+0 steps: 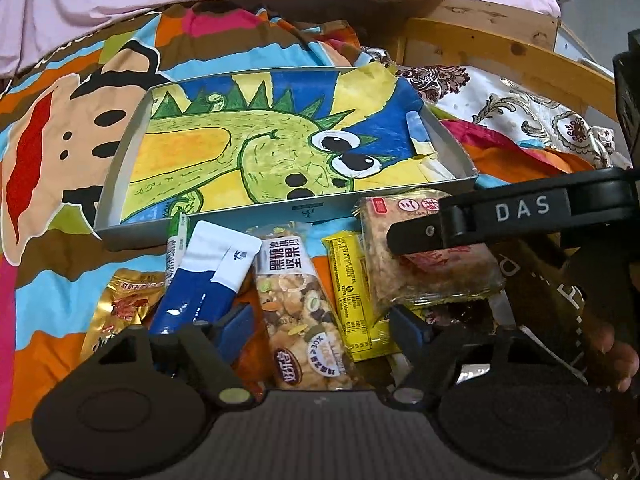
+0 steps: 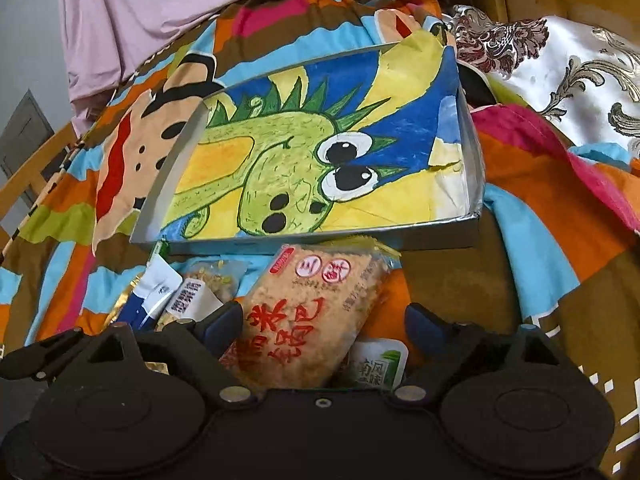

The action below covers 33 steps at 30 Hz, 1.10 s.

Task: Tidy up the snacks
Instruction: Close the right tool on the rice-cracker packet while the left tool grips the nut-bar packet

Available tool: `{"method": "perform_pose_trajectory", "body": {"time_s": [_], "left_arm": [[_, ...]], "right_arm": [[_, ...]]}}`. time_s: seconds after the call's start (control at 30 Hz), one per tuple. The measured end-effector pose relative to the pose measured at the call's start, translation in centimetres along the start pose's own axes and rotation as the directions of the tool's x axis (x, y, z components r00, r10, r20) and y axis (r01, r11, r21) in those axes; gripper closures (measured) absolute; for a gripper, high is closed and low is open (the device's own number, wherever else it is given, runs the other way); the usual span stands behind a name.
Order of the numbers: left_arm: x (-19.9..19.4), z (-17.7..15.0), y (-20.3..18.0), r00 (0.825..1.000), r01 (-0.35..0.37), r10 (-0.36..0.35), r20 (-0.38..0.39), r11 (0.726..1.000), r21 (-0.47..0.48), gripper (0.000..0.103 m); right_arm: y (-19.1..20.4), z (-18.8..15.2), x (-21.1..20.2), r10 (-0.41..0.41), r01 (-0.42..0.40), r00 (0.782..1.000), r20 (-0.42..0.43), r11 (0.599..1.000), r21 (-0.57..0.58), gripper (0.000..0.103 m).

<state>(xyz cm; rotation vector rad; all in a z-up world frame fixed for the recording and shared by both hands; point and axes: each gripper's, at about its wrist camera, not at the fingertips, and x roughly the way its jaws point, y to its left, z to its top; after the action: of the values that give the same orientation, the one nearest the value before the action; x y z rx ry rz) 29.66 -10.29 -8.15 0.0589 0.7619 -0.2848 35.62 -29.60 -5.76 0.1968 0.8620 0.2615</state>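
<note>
- Gold snack pouch [image 1: 120, 308]: lower left of the left wrist view, lying on the patterned bedspread [image 1: 52, 240].
- Blue-and-white packet [image 1: 200, 280]: just right of the pouch, tilted, its lower end beside the left finger of the left tongs [image 1: 324, 330].
- Mixed-nut bar [image 1: 300, 300]: lower centre, between the spread fingers of the left tongs; the pads stand apart from it, so the tongs are open.
- Yellow packet [image 1: 352, 300]: right of the nut bar, partly under the rice-cracker pack [image 1: 424, 272].
- Right tongs [image 2: 324, 328]: lower centre of the right wrist view, open, the rice-cracker pack [image 2: 312, 320] between the fingers, no pad pressing on it.
- Small green-labelled packet [image 2: 380, 364]: lower right of that pack.
- Shallow grey box [image 1: 120, 168]: upper centre in both views, lined with a green dragon drawing [image 1: 260, 148], holding no snack.
</note>
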Motion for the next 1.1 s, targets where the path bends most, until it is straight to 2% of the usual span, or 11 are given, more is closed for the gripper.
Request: {"method": "perform_pose_trajectory", "body": {"time_s": [0.13, 0.23, 0.33, 0.47, 0.83, 1.1], "left_arm": [[-0.2, 0.0, 0.7, 1.0, 0.017, -0.017, 0.005, 0.999, -0.032, 0.025], [-0.1, -0.2, 1.4, 1.0, 0.01, -0.01, -0.008, 0.998, -0.055, 0.025], [0.4, -0.6, 2.0, 0.999, -0.021, 0.017, -0.05, 0.997, -0.07, 0.03], [0.3, -0.8, 2.3, 0.999, -0.012, 0.009, -0.039, 0.997, -0.081, 0.031], [-0.2, -0.6, 2.3, 0.998, -0.018, 0.011, -0.056, 0.992, -0.128, 0.043], [-0.5, -0.2, 2.6, 0.997, -0.026, 0.014, -0.076, 0.988, -0.15, 0.044]], "right_arm": [[0.0, 0.2, 0.1, 0.018, -0.018, 1.0, 0.01, 1.0, 0.015, 0.006], [0.3, 0.3, 0.7, 0.027, -0.027, 1.0, -0.002, 1.0, 0.01, 0.006], [1.0, 0.0, 1.5, 0.013, -0.014, 1.0, -0.019, 1.0, -0.018, 0.006], [1.6, -0.2, 1.8, -0.015, 0.014, 1.0, -0.02, 0.998, -0.059, 0.006], [1.9, -0.2, 0.8, -0.011, 0.008, 0.999, -0.036, 0.997, -0.076, 0.024], [0.7, -0.3, -0.8, -0.011, 0.009, 0.999, -0.04, 0.999, -0.052, 0.024]]}}
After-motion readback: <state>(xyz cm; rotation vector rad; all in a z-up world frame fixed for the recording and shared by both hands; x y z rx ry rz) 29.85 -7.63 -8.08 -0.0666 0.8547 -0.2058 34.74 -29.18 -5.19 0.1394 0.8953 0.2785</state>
